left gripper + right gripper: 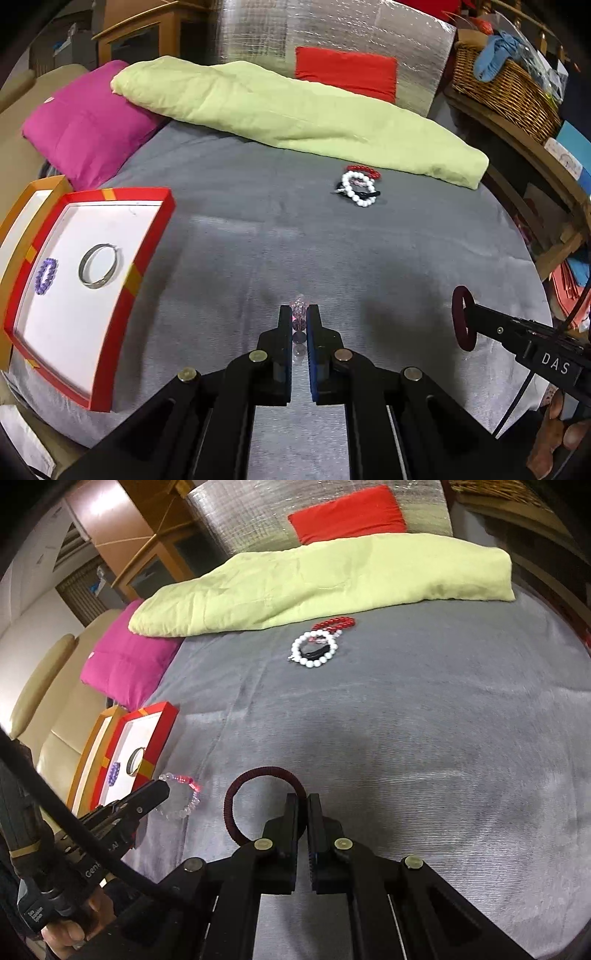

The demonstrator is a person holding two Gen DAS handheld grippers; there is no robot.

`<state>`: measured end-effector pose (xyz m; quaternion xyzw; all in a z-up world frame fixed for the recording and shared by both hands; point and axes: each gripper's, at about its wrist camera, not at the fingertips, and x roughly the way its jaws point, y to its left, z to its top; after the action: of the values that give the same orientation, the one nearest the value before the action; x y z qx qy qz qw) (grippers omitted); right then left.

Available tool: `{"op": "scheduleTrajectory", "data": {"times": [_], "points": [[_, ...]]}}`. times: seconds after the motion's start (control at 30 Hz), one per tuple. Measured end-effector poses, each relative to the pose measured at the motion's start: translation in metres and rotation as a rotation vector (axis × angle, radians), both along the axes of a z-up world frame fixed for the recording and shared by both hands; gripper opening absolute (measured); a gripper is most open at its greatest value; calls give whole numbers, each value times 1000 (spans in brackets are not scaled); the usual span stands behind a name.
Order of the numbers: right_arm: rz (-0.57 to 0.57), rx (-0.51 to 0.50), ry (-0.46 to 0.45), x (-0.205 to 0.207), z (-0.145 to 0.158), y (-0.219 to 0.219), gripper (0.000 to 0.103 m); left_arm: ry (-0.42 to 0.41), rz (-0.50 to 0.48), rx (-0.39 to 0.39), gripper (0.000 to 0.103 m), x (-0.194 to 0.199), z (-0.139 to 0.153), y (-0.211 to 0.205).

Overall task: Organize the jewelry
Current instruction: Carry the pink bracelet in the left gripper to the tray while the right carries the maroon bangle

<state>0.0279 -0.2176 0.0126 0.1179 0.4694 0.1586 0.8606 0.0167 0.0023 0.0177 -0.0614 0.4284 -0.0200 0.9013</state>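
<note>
My left gripper [299,314] is shut on a clear and pink bead bracelet [298,308], held above the grey bedspread; the bracelet also shows in the right wrist view [181,794]. My right gripper [303,801] is shut on a dark maroon ring-shaped band [258,775], also seen in the left wrist view [463,317]. A red-rimmed white tray [147,236] at the left holds a silver bangle [99,264] and a purple bead bracelet [46,275]. A white bead bracelet [356,188], a red bead bracelet [364,170] and a black item lie in a pile farther back.
A lime-green blanket [295,110] and a magenta pillow [85,122] lie at the far side of the bed. An orange-rimmed tray [22,206] sits left of the red one. A wicker basket [506,88] stands on a wooden shelf at right.
</note>
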Motion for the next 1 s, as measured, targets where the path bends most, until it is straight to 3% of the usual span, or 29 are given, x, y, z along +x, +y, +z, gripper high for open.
{"op": "scheduleTrajectory", "data": {"times": [0.27,0.53,0.73,1.0], "points": [[44,-26,-7,0,8,29,5,-25,60,-30,7,-3,9,35],[114,-44,-35,5,24,73,5,-79,171,-58,7,-7,30,95],[196,-43,-69,12,41,125,5,-95,273,-65,7,-15,35,154],[317,-59,-91,27,50,215,5,-56,364,-106,7,-22,16,229]]}}
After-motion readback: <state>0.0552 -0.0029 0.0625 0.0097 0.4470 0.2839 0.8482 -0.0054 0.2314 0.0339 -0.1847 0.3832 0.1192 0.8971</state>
